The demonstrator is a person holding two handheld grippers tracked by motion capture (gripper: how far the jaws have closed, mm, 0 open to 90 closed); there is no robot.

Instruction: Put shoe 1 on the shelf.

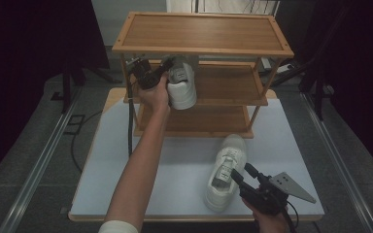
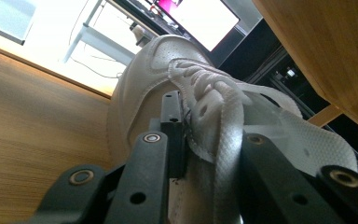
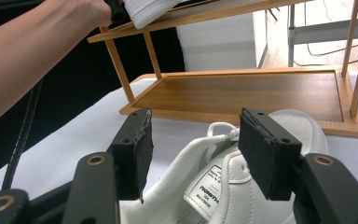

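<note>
Left gripper (image 1: 161, 72) is reaching into the wooden rack (image 1: 204, 48) at mid-shelf level, at the rack's left end. Its jaws are gripping the first white shoe (image 1: 181, 82) by the tongue and lace area; in the left gripper view the tongue (image 2: 223, 140) is sitting pinched between the two black jaws, w/ the laces just beyond. Shoe is resting on the middle shelf (image 1: 223, 82), heel twd the person, toe pointing into the rack. Left forearm (image 1: 141, 165) is stretching diagonally across the white surface (image 1: 107, 165) from the bottom edge.

Bottom shelf (image 1: 194, 119) of the rack is lying directly on the surface, behind the second shoe.

Second white shoe (image 1: 226, 172) is lying flat on the surface, right of centre, toe twd the rack and near its front edge, heel twd the person.

Right gripper (image 1: 240, 174) is hovering just beside that shoe's heel end, near the front right of the surface. Its jaws are standing open: in the right gripper view the two pads (image 3: 137, 149) are wide apart, w/ the shoe's tongue label (image 3: 205, 189) lying below and between them, no contact visible.
</note>
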